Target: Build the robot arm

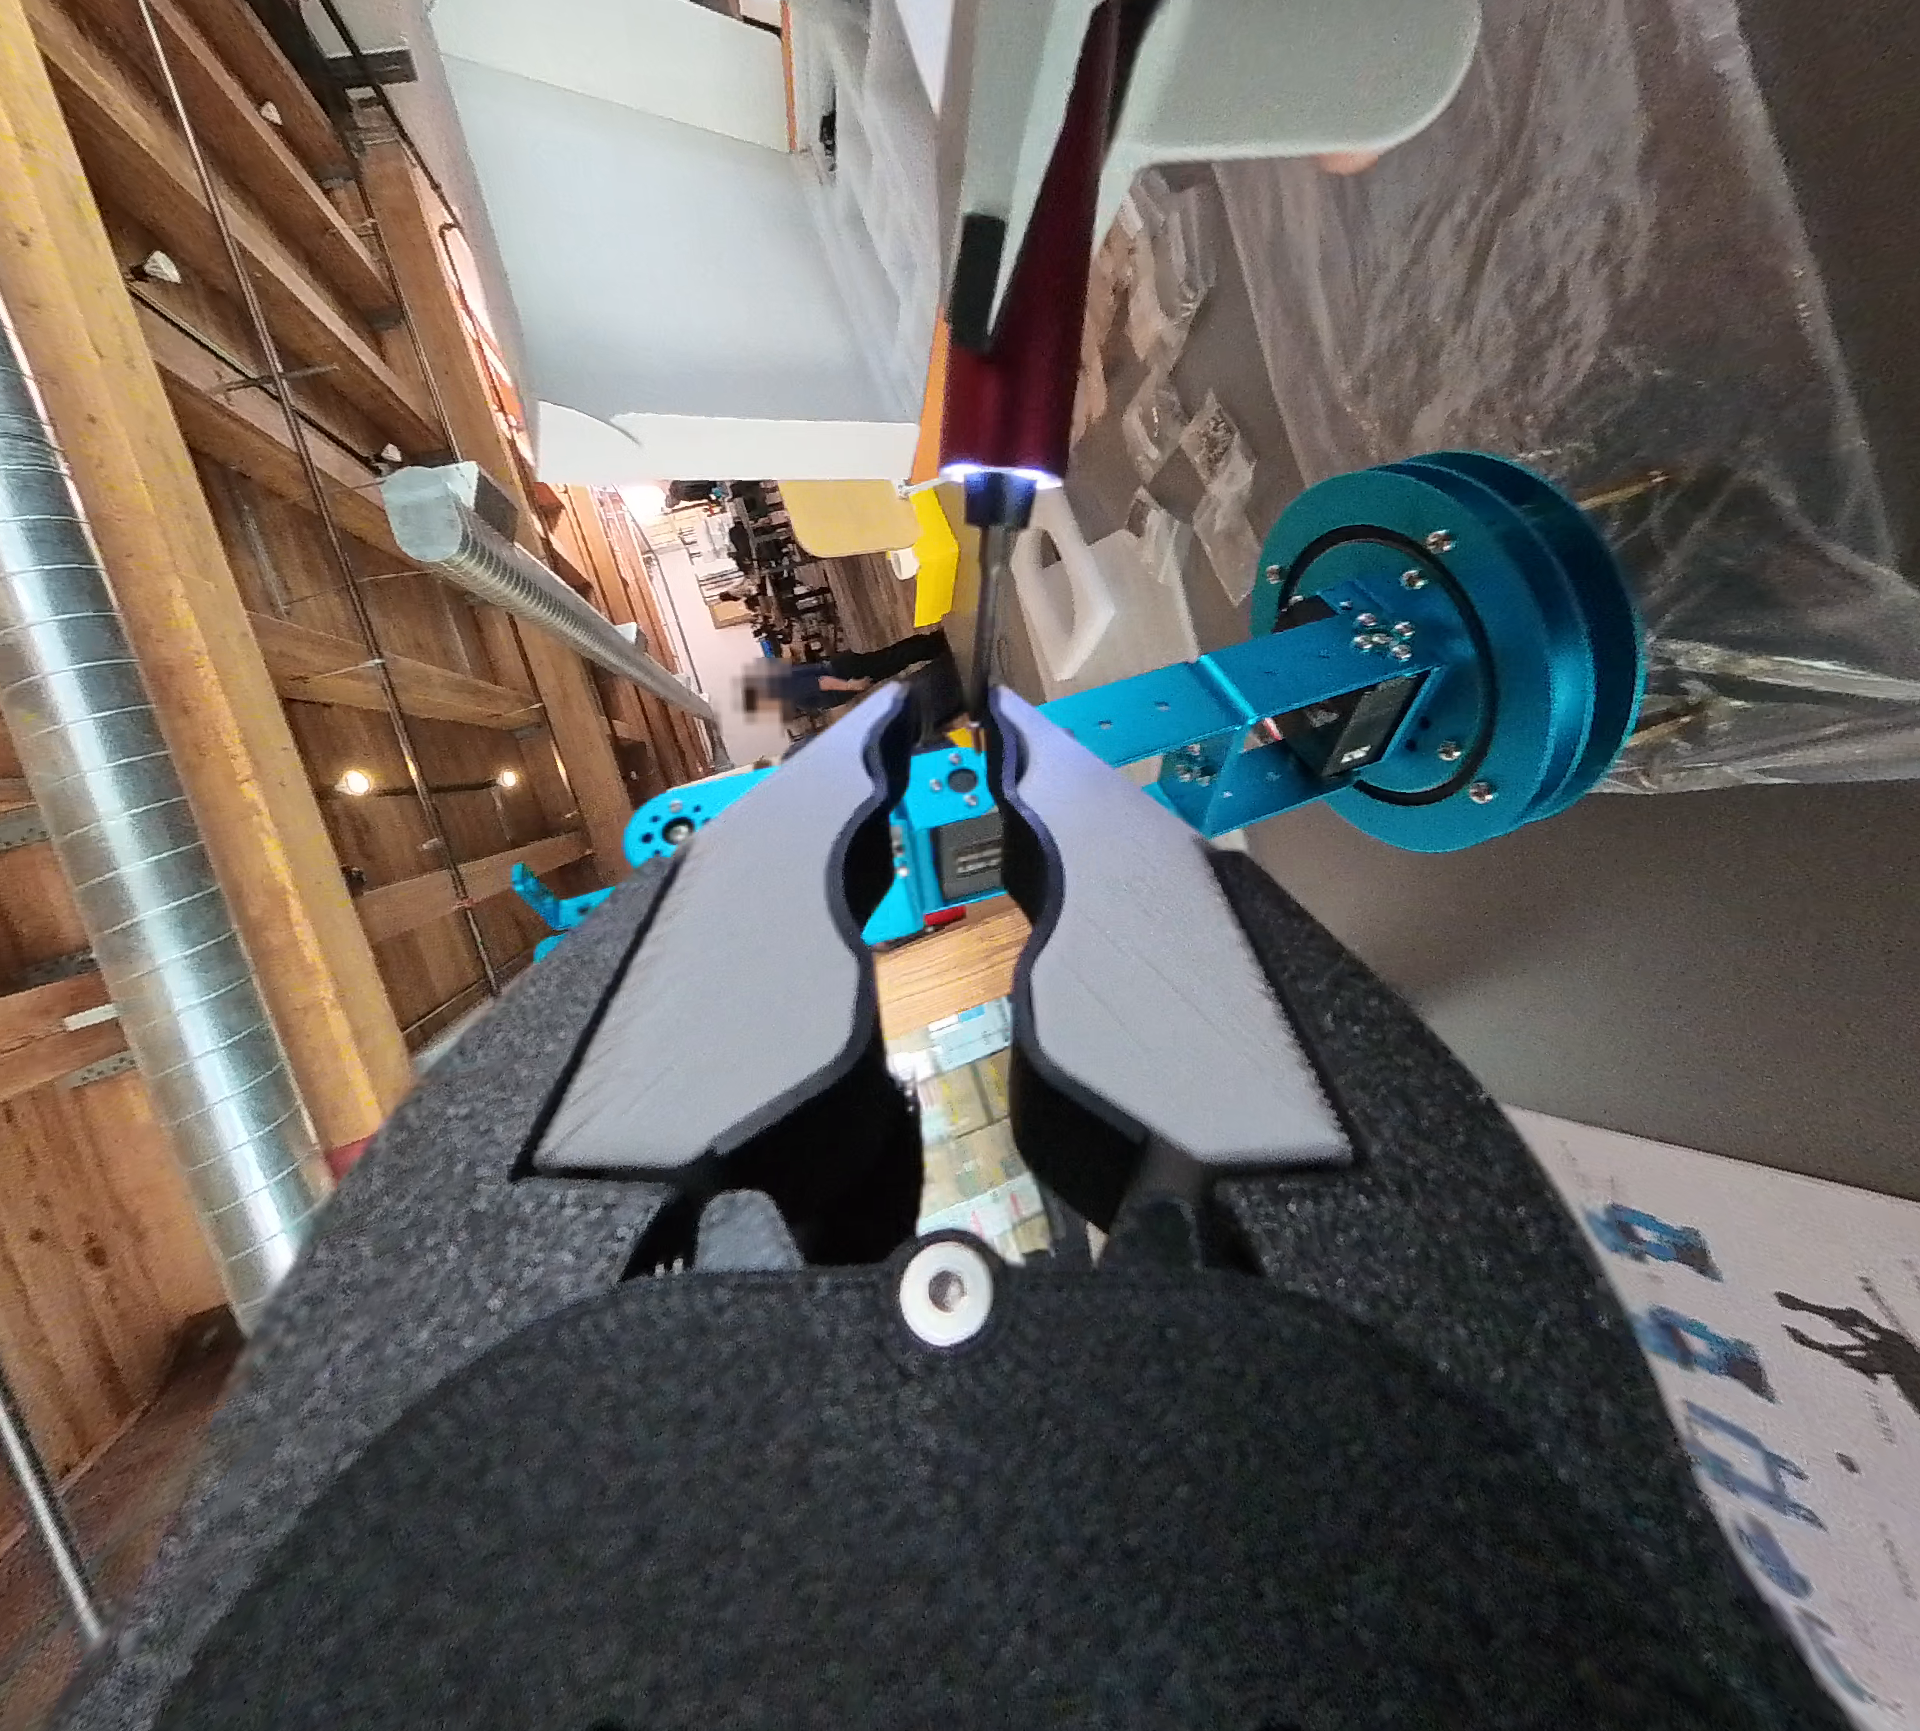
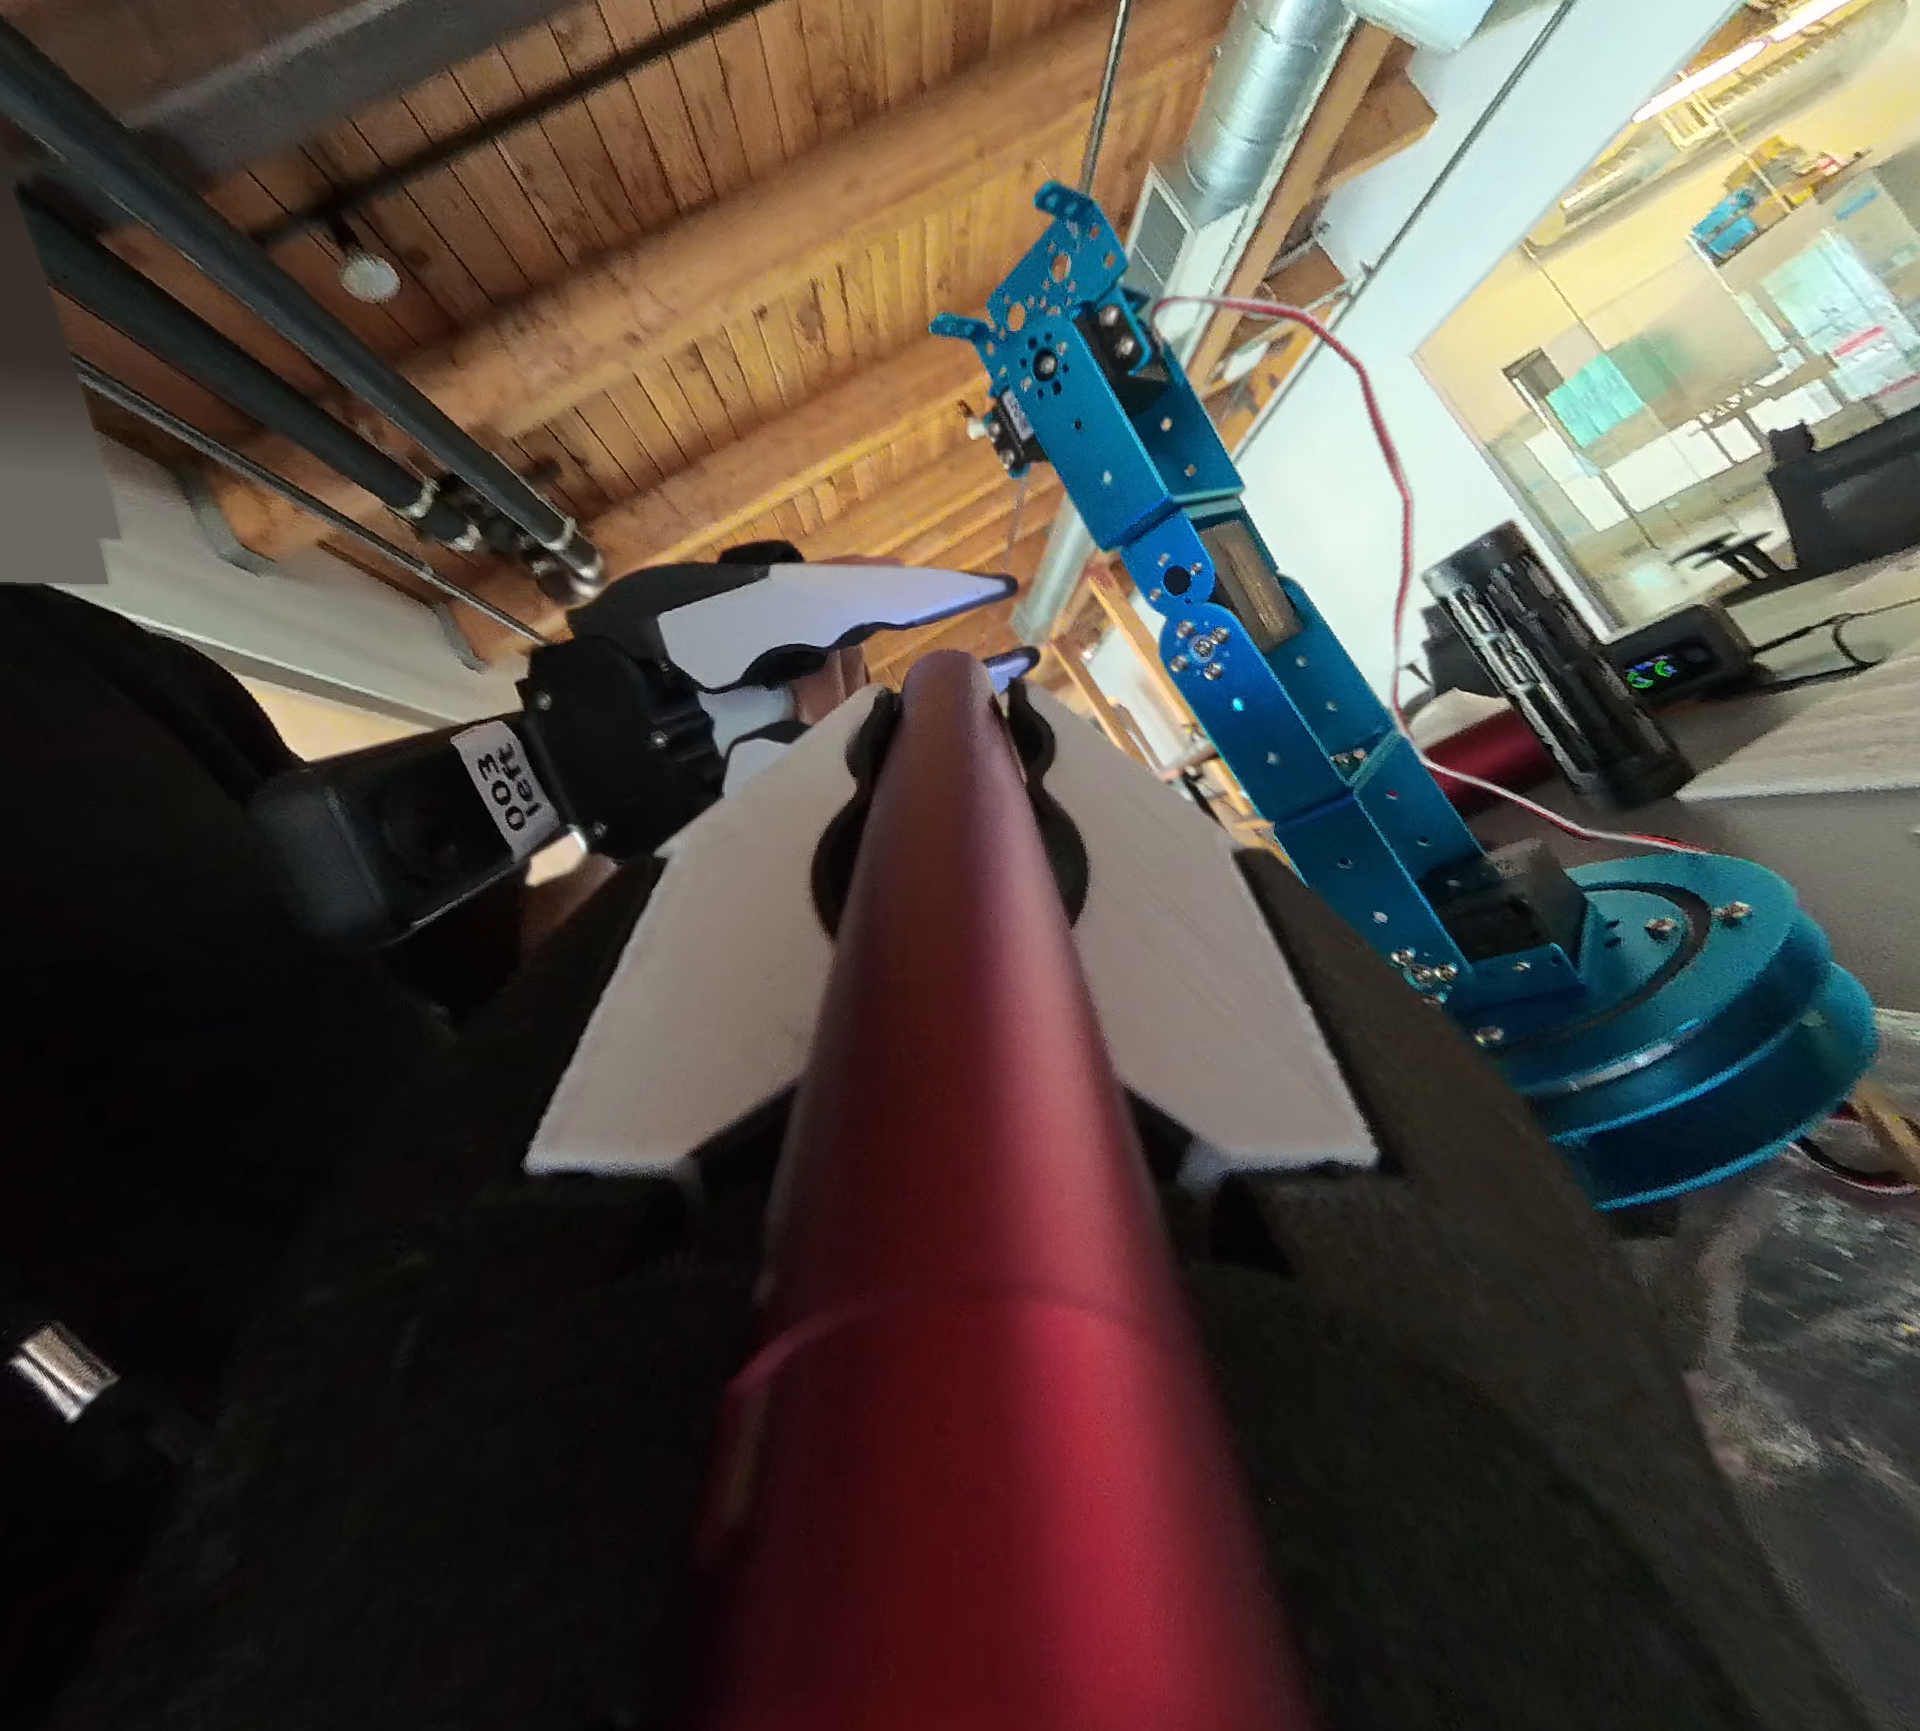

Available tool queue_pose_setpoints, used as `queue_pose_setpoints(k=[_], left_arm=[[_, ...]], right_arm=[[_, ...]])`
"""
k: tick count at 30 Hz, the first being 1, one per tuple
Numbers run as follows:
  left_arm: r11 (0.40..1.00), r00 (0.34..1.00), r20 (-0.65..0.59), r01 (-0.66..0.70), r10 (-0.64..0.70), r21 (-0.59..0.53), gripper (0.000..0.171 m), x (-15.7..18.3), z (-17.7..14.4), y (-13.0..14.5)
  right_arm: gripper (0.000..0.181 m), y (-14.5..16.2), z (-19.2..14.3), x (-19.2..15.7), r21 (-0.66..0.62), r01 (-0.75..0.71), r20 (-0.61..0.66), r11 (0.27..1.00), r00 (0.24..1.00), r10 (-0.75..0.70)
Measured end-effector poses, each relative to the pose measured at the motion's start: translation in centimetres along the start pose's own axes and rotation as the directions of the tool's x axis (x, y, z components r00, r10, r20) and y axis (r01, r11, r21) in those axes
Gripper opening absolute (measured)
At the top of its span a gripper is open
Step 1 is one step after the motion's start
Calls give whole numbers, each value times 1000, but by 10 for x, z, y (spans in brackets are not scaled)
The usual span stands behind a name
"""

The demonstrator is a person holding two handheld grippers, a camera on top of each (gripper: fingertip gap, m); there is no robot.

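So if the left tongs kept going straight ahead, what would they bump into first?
Probably the thin dark bit of the red screwdriver: it hangs right at the tips of the left tongs. Just behind sits the blue robot arm. How far apart they are is hard to tell.

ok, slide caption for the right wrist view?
Right gripper clamps a red electric screwdriver beside a blue servo arm.

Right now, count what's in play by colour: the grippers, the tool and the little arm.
White-fingered grippers: 2, left gripper closing on the bit, right gripper shut on the screwdriver.
Red: 1, the screwdriver.
Blue: 1, the robot arm on its round base.
Total: 4.
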State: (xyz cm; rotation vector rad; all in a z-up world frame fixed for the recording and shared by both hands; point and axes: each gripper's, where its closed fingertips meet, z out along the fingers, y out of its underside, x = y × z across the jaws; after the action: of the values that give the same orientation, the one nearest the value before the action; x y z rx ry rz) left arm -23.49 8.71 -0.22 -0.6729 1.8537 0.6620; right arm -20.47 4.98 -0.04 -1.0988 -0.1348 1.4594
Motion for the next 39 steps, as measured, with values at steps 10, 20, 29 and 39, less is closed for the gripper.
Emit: queue_pose_setpoints(k=[10,20,29,39], left_arm=[[1000,999,46,15,-15,-10,28,-19,-10,5],[494,501,-1,854,-865,165,45,-28,-30,44],[-48,-10,-220,985,-975,167,95,-13,25,66],[-52,-4,-194,968,-981,247,90,-27,41,59]], right_arm=[[23,-20,0,-4,106,-72,68,992,996,65],[22,-22,3,5,83,248,-96,965,966,-240],[23,-38,27,-11,-54,601,-302,797,751,-587],[22,-44,36,-13,-94,633,-378,768,691,-616]])
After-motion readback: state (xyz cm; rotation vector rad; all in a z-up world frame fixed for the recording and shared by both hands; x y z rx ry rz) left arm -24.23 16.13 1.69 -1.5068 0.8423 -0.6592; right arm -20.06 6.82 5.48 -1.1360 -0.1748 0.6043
